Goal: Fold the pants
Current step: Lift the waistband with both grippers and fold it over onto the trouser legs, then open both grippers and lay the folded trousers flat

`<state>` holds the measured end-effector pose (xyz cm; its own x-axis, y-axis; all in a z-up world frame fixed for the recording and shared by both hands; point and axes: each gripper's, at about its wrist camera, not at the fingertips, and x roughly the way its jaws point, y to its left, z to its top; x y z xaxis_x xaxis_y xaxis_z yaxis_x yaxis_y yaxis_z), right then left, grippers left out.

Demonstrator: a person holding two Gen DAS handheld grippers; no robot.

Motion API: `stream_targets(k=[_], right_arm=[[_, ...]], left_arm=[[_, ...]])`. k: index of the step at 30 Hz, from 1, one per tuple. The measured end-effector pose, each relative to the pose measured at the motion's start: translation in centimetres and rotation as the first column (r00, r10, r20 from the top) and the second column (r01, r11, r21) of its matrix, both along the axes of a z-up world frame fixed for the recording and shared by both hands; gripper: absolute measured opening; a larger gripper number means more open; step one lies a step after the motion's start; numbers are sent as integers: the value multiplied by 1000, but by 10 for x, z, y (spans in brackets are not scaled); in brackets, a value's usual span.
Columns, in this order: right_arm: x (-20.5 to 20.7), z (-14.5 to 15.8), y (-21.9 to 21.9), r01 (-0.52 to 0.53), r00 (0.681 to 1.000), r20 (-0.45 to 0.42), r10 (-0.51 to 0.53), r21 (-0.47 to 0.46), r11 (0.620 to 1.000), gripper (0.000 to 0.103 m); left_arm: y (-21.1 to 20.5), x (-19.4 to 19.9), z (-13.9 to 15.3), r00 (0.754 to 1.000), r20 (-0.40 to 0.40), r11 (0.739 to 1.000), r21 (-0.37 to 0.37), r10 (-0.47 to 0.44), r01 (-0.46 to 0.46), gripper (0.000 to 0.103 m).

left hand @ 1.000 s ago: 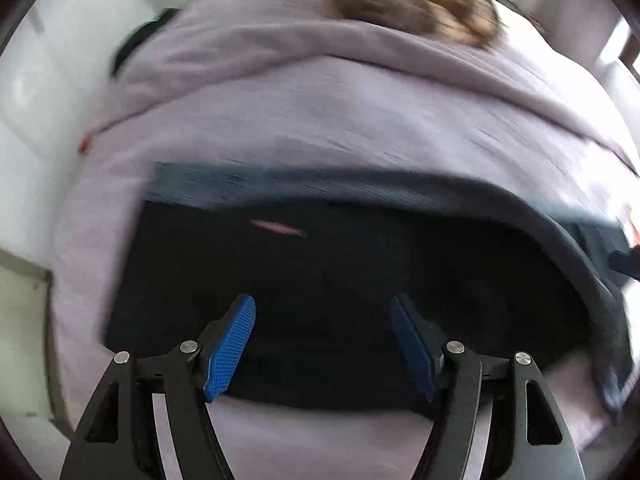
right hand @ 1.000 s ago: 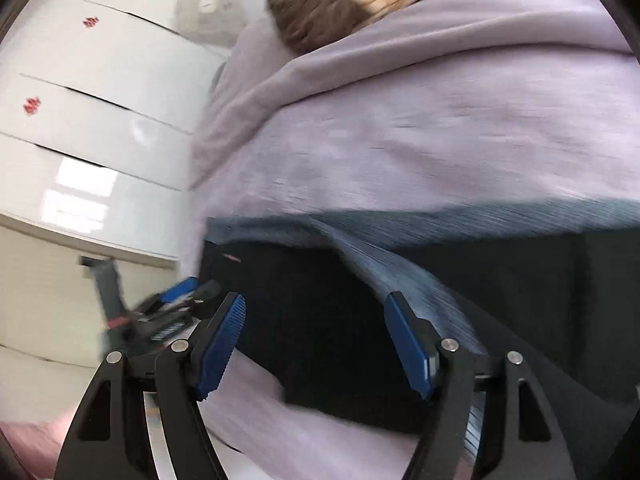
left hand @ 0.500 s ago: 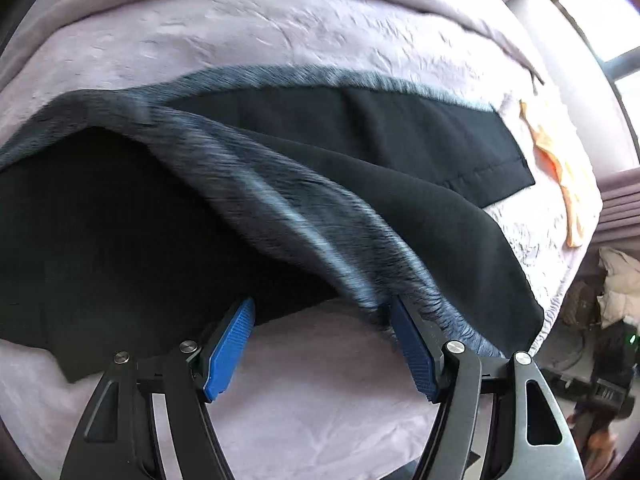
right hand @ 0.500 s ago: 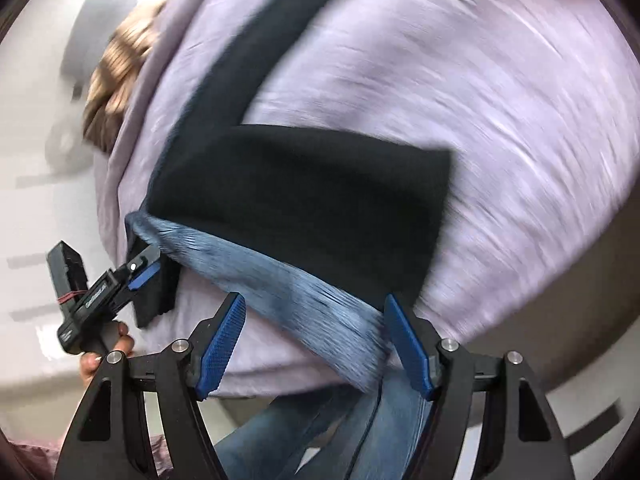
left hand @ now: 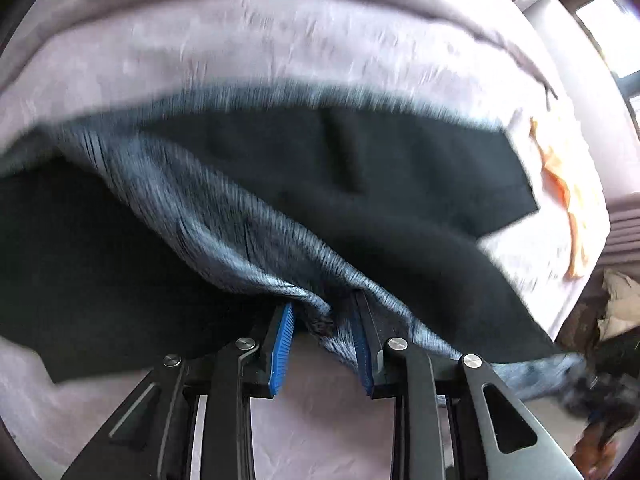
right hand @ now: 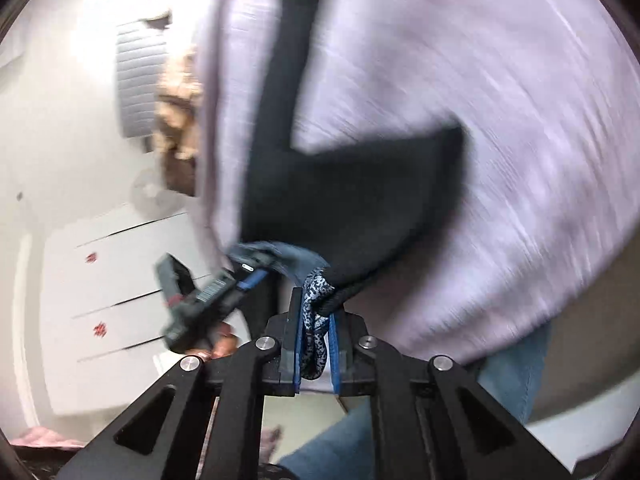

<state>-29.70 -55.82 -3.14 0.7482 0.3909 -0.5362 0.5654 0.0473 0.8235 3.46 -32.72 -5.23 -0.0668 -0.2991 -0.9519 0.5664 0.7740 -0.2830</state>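
Pants (left hand: 360,184): black fabric with a blue-grey mottled waistband, spread on the lilac bedcover ahead of both tools. One leg is seen stretching far forward in the right wrist view (right hand: 296,72), the other is turned off to the right.
Waistband (left hand: 224,236): it is lifted in a ridge that runs from the far left down to the left gripper; a black part of the pants is lying to the left of it.
Left gripper (left hand: 322,338): the jaws have just been closing, and a bunch of the waistband is now pinched between the blue pads (left hand: 282,344).
Right gripper (right hand: 316,340): the jaws have just been closing too; a fold of mottled band with a black edge is clamped tight between them (right hand: 314,312).
Bedcover (left hand: 320,60): lilac and wrinkled, under the pants and all around them.
Orange cloth (left hand: 560,188): it is lying on the bedcover far to the right of the left gripper, apart from the pants.
Other tool (right hand: 208,300): the left gripper is seen just left of the right one, held by a hand (right hand: 224,344).
Drawers (right hand: 104,288): white fronts with small red marks, further left, off the bed.
Person's leg (right hand: 508,376): blue jeans are seen below and to the right of the right gripper.
In the way: nothing is seen lying on top of the pants.
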Motion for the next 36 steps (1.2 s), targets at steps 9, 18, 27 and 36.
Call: stream_targets(k=[9,18,27,36], right_arm=[[125,31,-151,-46,995,85,55,-103,994,11],[192,13,-202,-206,972,-180,154,-324,923,57],[114,-9,-169,-87,944,-327,-29,-334,939,22],[115,26,-181,-93,903,-406,-139,-501,860,22]], left_arm=[[-60,75,24,969,233,996,-3,84,-85,63],[-39,88,24,943,325,993,71,70,-98,68],[-21,50,-31,968,243,973,203,57,-109,68],[-22,73,-4,945,319,978,162,76,-133,68]])
